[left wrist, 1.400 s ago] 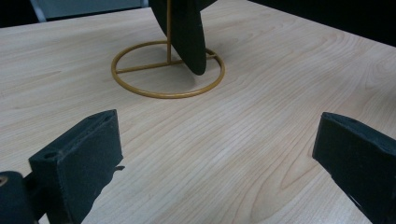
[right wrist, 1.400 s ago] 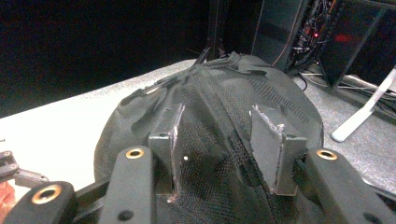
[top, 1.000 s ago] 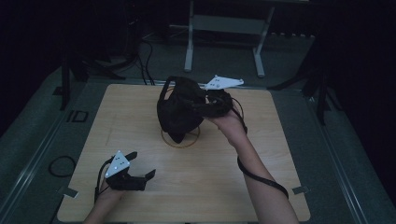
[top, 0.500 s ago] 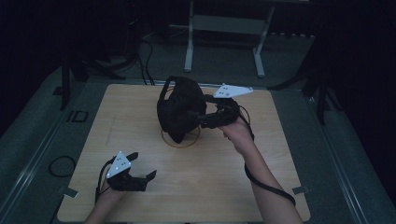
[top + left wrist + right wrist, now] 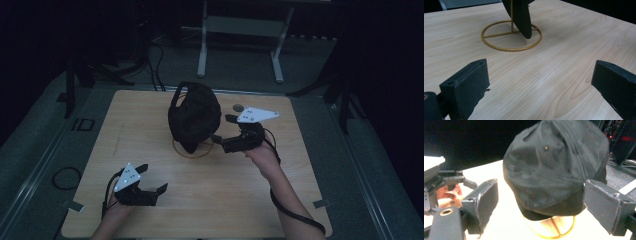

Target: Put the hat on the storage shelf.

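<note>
A black cap (image 5: pixel 194 117) hangs on a gold wire stand (image 5: pixel 192 150) at the middle of the wooden table (image 5: pixel 280 200). My right gripper (image 5: pixel 223 128) is open just to the cap's right, apart from it. In the right gripper view the cap (image 5: pixel 554 167) sits between the wide-apart jaws of that gripper (image 5: pixel 541 195), above the stand's ring (image 5: pixel 554 227). My left gripper (image 5: pixel 152 178) rests open near the front left of the table. Its own view looks between the open jaws of the left gripper (image 5: pixel 539 77) at the ring base (image 5: pixel 511 37) and the cap's hanging brim (image 5: pixel 520 15).
A small dark disc (image 5: pixel 238 107) lies on the table behind the right gripper. A metal frame (image 5: pixel 240 40) stands on the floor beyond the far edge. A cable loop (image 5: pixel 65 177) lies on the floor left of the table.
The right gripper has drawn back a little from the cap, toward the person and lower. The cap stays on the stand. The left gripper has not moved.
</note>
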Available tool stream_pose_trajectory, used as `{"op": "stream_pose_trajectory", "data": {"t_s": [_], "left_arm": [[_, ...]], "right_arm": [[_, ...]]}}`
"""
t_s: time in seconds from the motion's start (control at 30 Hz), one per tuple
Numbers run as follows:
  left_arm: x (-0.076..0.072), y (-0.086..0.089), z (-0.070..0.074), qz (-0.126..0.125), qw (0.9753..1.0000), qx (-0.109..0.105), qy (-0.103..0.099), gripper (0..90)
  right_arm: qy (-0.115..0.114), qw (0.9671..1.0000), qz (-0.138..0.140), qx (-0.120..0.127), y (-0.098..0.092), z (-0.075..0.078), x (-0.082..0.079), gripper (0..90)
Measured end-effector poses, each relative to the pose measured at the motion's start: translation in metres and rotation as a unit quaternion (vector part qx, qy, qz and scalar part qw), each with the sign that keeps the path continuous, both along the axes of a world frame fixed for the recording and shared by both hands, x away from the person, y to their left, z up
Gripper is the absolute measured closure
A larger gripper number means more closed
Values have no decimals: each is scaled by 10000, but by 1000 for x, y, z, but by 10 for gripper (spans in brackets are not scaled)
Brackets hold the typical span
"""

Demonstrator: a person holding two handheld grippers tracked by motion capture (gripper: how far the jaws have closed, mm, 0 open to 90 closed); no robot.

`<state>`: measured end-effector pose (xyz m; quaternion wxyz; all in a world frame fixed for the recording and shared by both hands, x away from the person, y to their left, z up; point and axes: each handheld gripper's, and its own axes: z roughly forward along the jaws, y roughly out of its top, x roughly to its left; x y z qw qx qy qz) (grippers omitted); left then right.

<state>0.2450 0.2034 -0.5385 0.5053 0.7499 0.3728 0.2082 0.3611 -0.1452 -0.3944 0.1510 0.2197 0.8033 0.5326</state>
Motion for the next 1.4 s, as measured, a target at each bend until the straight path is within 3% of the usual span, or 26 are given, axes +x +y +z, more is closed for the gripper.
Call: {"op": "stream_pose_trajectory", "data": {"t_s": [0.47,0.7,1.0,1.4], "left_arm": [[0,0,-1,-3,10000,30,27,19],[0,0,-2,-15,10000,28,42,19],[0,0,-3,-25,10000,39,55,19],[-1,-3,-6,-188,9996,164,111,19]], "right_arm": [[127,9998,26,-166,-21,-34,-12,132],[293,9993,169,-179,-31,-63,-21,133],[368,9986,246,-273,-38,-86,-31,133],[500,9974,341,-384,-46,-114,-41,134]]}}
